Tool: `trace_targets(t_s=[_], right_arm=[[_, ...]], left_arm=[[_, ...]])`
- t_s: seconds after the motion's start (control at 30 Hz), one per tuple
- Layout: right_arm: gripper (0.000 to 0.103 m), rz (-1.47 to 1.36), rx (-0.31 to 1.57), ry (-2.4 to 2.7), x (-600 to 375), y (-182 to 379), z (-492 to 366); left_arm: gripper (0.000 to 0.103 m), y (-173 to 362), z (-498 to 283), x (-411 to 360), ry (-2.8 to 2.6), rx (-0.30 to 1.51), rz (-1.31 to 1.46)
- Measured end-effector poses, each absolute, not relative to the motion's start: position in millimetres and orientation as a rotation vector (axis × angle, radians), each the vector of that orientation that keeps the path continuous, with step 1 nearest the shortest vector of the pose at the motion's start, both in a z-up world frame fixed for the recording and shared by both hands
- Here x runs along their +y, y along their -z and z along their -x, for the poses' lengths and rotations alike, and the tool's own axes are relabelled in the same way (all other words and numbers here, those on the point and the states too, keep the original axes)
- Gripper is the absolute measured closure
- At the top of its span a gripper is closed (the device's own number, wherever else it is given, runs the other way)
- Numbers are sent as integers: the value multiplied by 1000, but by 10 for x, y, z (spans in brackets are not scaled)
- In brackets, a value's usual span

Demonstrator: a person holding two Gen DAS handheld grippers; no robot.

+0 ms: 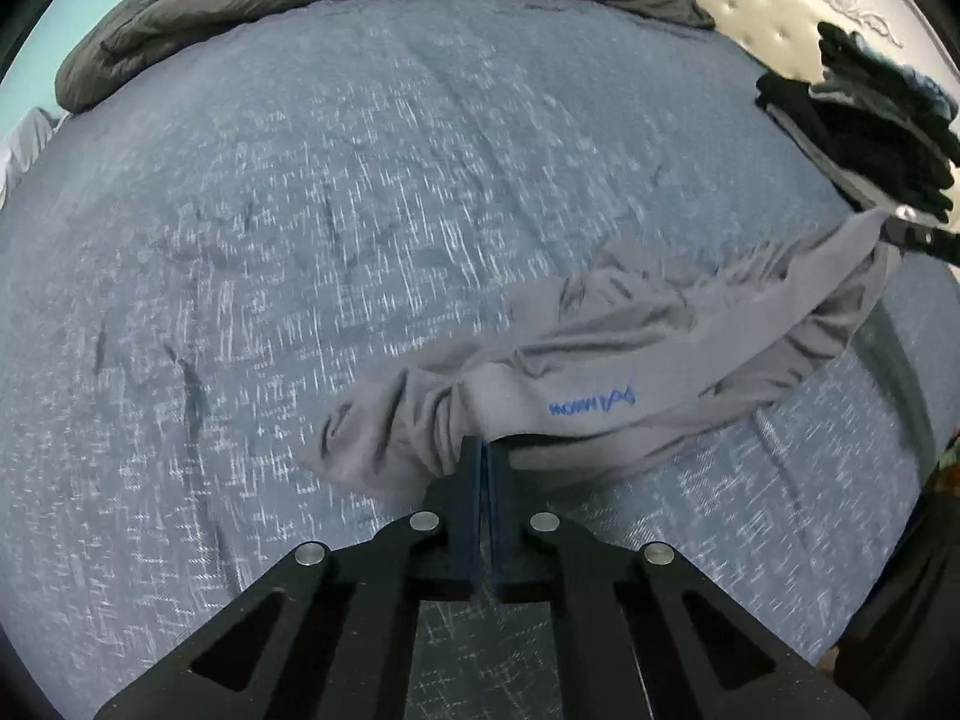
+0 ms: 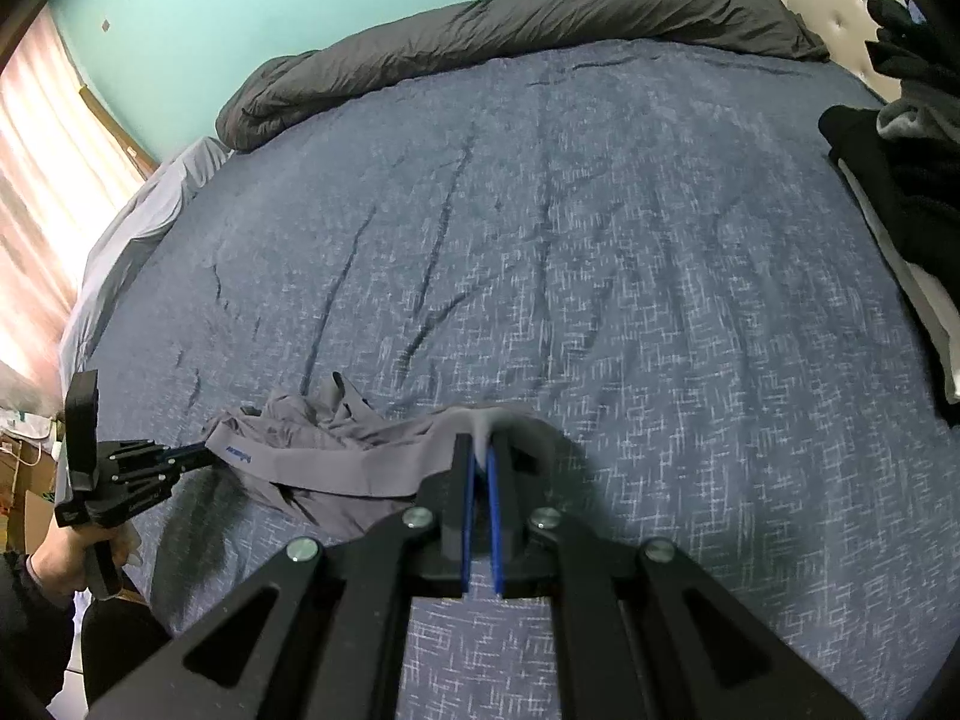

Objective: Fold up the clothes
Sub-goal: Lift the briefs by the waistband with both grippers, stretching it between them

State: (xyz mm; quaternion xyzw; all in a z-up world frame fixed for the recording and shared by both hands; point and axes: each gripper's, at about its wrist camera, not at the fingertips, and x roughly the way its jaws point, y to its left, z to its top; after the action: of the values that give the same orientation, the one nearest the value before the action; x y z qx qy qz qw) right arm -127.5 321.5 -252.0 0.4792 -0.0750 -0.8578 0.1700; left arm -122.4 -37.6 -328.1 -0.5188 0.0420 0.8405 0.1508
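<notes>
The grey garment (image 1: 606, 372) lies bunched on the blue bedspread (image 1: 360, 210), near the bed's front edge, its waistband with small blue lettering stretched into a band. Each end of that band is pinched. The left gripper (image 1: 483, 450) has its jaws pressed together on the cloth at one end, fabric gathered in folds just beside the tips. The right gripper (image 2: 483, 444) is likewise clamped on the other end, a small peak of cloth rising between its blue pads.

The garment's long axis runs straight from one gripper to the other, roughly parallel to the bed's near edge, and sags slightly between them. Neither hand is nearer: each already holds its own end. The next move probably turns on keeping that line taut, then lowering or swinging both ends together so the crumpled legs beyond the band spread flat.

Farther from the garment, a stack of dark folded clothes (image 2: 900, 180) sits at the bed's right side, and a rolled grey duvet (image 2: 510, 30) lies along the far edge.
</notes>
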Motion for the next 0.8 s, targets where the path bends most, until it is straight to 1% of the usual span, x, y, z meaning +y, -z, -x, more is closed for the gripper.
trace_targets(t_s=[0.27, 0.57, 0.7, 0.8], right_arm=[[99, -1275, -194, 2490, 3305, 2154, 1160], [100, -1147, -168, 2527, 3344, 1439, 988], [100, -1107, -161, 2555, 3350, 1159, 888], [100, -1083, -191, 2543, 3358, 999, 832]], left_arm=[[102, 2646, 1170, -530, -2506, 77, 1354], [103, 1655, 1021, -745, -2611, 173, 1240], [103, 1370, 975, -901, -2659, 177, 1218], [103, 1212, 916, -991, -2679, 161, 1193]])
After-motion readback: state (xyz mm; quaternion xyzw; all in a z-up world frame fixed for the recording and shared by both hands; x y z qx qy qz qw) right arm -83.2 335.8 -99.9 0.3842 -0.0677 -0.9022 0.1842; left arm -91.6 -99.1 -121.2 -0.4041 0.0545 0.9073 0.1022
